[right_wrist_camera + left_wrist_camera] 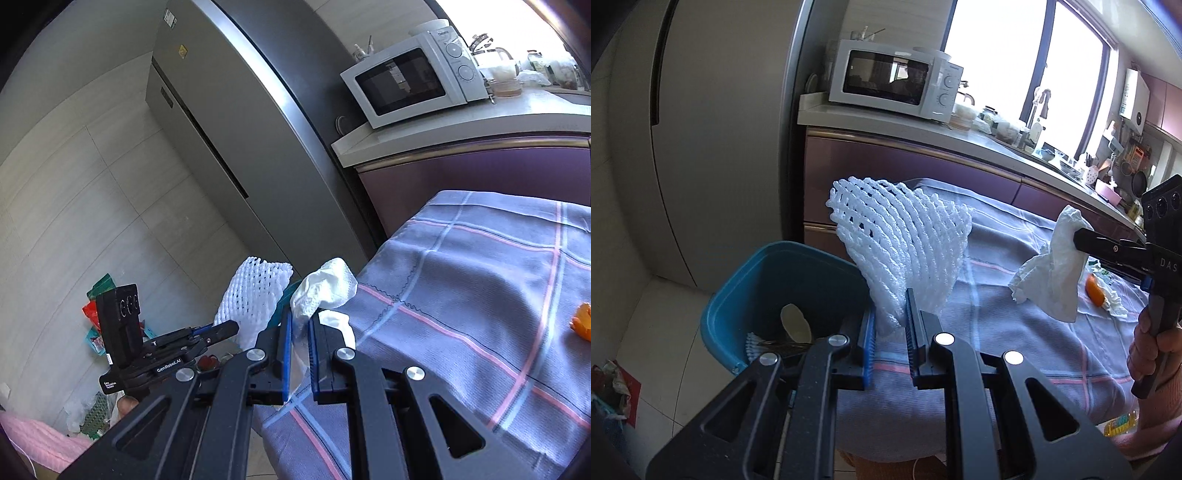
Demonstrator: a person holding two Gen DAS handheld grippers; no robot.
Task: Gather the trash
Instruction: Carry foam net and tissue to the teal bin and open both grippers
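My left gripper (891,314) is shut on a white foam fruit net (905,243) and holds it up by the table's left edge, right beside a blue trash bin (768,280). The bin holds a pale peel and some scraps. My right gripper (301,325) is shut on a crumpled white tissue (325,288) above the checked tablecloth (480,280). In the left wrist view the tissue (1052,273) hangs from the right gripper (1078,240) over the table. An orange peel (1094,291) and torn paper bits lie on the cloth at the right.
A tall grey fridge (221,129) stands to the left. A white microwave (894,79) sits on the counter behind the table, above purple cabinets. Bags and clutter lie on the tiled floor (96,317) at the left.
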